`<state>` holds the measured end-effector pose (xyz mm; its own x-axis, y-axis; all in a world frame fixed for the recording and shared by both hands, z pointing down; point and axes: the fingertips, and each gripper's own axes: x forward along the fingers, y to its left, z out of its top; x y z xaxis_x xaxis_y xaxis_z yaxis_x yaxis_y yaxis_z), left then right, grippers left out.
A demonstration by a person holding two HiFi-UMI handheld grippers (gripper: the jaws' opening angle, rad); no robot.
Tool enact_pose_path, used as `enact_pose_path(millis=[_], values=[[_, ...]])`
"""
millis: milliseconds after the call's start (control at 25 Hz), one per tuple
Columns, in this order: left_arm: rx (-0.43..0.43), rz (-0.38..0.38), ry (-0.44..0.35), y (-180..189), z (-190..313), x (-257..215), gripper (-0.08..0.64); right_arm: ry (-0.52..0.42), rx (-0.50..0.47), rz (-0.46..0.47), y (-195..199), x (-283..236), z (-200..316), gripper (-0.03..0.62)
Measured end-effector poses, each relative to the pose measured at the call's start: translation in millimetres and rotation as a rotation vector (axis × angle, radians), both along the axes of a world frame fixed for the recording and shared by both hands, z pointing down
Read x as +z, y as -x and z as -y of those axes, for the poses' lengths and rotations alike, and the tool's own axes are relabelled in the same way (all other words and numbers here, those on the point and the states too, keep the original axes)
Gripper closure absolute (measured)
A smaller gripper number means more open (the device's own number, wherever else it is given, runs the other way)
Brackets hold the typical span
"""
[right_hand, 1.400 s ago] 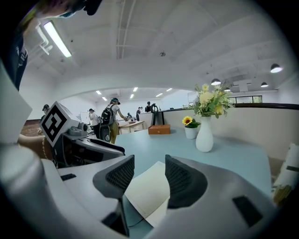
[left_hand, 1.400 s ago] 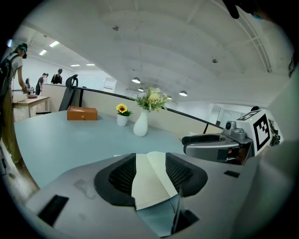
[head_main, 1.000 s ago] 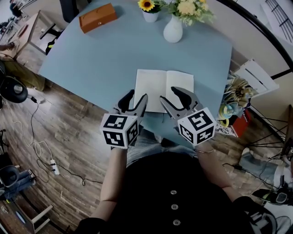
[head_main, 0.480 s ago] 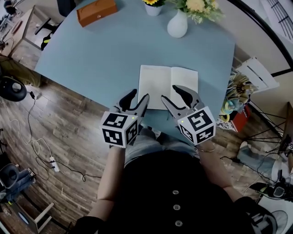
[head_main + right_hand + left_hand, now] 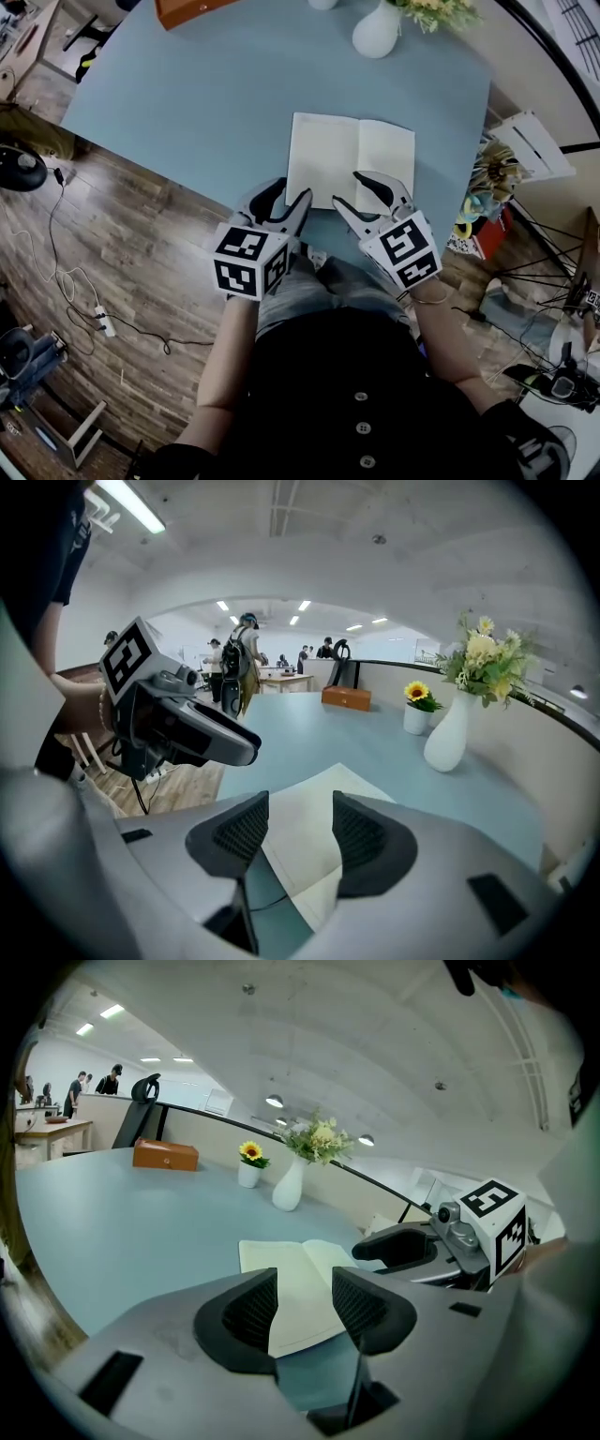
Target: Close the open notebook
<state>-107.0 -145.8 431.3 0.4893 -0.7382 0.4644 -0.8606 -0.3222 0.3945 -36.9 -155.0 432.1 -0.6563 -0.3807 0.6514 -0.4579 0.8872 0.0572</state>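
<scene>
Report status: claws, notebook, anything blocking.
Left claw open, empty. Right claw open, empty. Notebook open, flat on table, both claws at its near edge. Nothing in the way; vase well clear at far side.

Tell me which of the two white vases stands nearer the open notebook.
The tall narrow-necked vase with the pale mixed flowers; the short pot holding the sunflower stands farther back from the notebook.
</scene>
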Motion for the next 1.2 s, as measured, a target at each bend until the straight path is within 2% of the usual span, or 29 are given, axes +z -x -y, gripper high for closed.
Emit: enact_pose_path(millis=[160,280,560,880,1200], values=[[0.017,0.000,0.022,-4.8,-9.0,10.3,0.380,0.025,-0.014,-0.045,-3.9,16.8,-8.6,0.390],[-0.001,-0.009,0.046,-1.3,-15.7,18.2,0.380,0.040,-0.028,-0.079,-7.0,29.7,-12.4,0.388],[-0.014,-0.021,0.091,2.0,-30.7,36.2,0.381,0.036,-0.118,-0.174,-7.6,53.4,-23.8,0.362],[-0.029,-0.040,0.130,4.0,-45.5,54.7,0.380,-0.043,-0.240,-0.335,-7.4,80.2,-30.3,0.351],[-0.053,-0.050,0.150,11.5,-51.2,68.4,0.380,-0.058,-0.282,-0.403,-4.2,95.6,-26.0,0.351]])
